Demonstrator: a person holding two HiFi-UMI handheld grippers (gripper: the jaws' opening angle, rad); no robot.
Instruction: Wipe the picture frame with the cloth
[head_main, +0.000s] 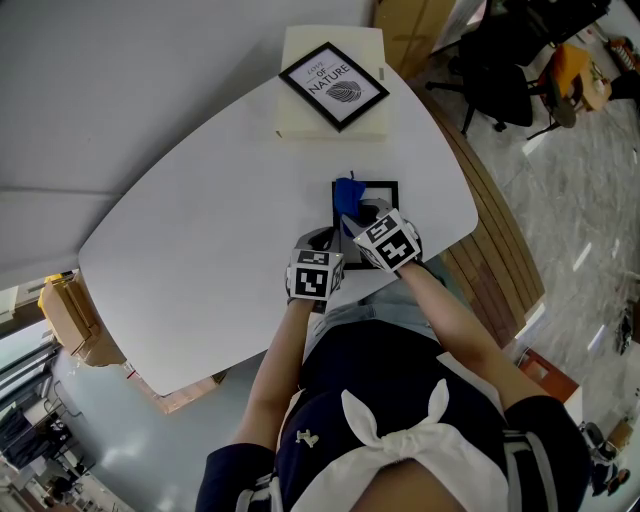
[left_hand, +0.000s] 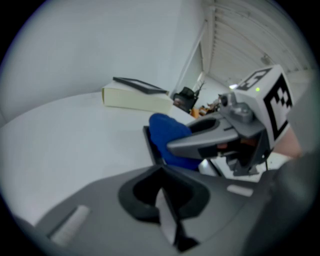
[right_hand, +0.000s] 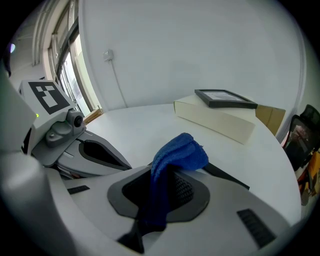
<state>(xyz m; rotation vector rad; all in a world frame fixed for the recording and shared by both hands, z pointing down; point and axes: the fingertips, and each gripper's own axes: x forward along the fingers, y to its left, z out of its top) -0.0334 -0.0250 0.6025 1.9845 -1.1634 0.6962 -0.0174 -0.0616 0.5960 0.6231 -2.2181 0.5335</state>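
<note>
A black picture frame (head_main: 381, 187) lies flat near the table's front edge. A blue cloth (head_main: 347, 192) rests on its left part, and my right gripper (head_main: 363, 216) is shut on the cloth. In the right gripper view the cloth (right_hand: 180, 155) bulges up out of the closed right gripper (right_hand: 165, 192), with the frame's black edge (right_hand: 226, 176) beyond. My left gripper (head_main: 322, 240) sits at the frame's near left corner. In the left gripper view the frame's edge (left_hand: 151, 145) runs into the left gripper (left_hand: 164, 192), which is shut on it, and the cloth (left_hand: 167, 132) is behind.
A cream box (head_main: 300, 115) stands at the table's far side with a second framed print (head_main: 334, 85) on top. The white table (head_main: 200, 230) is bare to the left. Office chairs (head_main: 500, 70) stand beyond the right edge and a cardboard box (head_main: 70, 310) sits at the left.
</note>
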